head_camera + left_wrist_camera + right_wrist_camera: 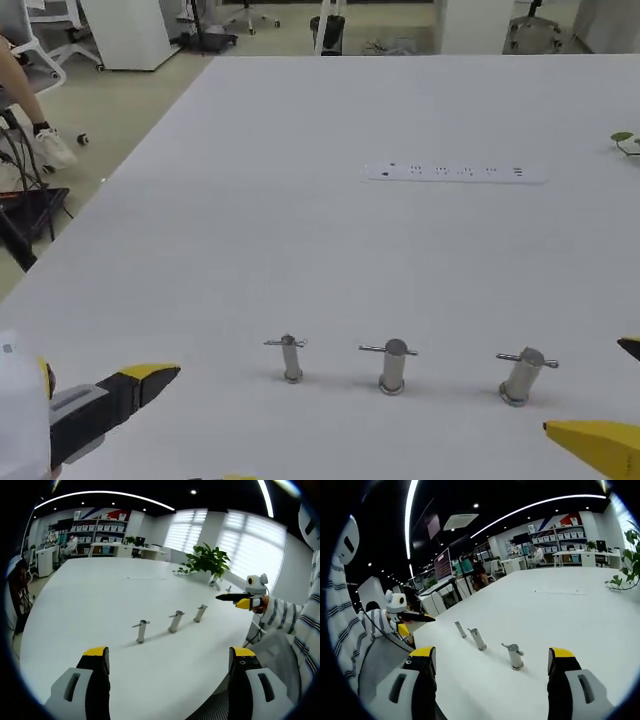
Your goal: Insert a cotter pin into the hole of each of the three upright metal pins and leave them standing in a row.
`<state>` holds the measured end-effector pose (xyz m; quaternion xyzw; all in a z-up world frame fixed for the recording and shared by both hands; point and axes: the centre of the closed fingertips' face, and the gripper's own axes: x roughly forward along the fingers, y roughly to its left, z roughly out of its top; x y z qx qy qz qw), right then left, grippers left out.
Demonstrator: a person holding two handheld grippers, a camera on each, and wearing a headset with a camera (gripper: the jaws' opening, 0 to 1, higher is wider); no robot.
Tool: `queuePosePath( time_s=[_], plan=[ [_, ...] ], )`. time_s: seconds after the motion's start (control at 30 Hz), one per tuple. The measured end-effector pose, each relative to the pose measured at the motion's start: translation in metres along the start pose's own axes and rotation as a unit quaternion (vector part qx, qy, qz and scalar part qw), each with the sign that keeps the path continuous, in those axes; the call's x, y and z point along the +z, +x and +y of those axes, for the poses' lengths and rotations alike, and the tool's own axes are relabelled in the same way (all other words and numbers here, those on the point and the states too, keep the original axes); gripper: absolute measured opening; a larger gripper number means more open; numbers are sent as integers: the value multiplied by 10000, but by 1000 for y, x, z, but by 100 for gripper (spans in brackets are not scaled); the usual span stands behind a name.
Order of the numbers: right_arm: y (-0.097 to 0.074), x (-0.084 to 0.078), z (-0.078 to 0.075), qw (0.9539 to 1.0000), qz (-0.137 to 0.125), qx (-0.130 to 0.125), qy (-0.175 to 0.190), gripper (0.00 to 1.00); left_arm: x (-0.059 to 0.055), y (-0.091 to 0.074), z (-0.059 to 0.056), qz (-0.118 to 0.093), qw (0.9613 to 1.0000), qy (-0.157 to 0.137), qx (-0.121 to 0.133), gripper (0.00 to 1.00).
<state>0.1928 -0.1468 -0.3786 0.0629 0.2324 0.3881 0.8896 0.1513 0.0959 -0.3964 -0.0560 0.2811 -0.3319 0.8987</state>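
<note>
Two tools, left gripper [169,652] and right gripper [491,652], gape wide and empty, short of three upright pins [392,368] standing in a row on the table [300,230]. Each seems to hold its cotter pin [388,349] (detail is small); a stray jaw could topple one.

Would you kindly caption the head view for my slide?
Three upright grey metal pins, each crossed by a thin cotter pin, stand in a row on the white table.
</note>
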Motion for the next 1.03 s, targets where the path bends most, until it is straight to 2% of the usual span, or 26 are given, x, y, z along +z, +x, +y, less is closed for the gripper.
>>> queuePosePath(
  time_s=[0.03, 0.1, 0.33, 0.47, 0.77, 1.03],
  plan=[
    [-1, 0, 0, 10000, -4, -17, -10, 91, 1, 0, -2, -18, 10000, -21, -42, 99],
    [-8, -1, -1, 9997, 56, -212, -102, 92, 2, 0, -5, -71, 9999, -92, -92, 99],
    [-30, 5, 5, 9990, 53, -442, 74, 96, 3, -7, -12, -84, 9998, 15, -173, 99],
    [-42, 2, 9, 9983, 148, -547, 106, 97, 1, -13, -16, -5, 9997, 70, -215, 99],
    [-63, -7, 14, 9964, 270, -793, 112, 97, 1, -27, -18, -14, 9997, 152, -183, 99],
    [-82, -17, 19, 9950, 255, -944, 225, 97, -6, -31, -27, 97, 9994, 212, -248, 99]
  ],
)
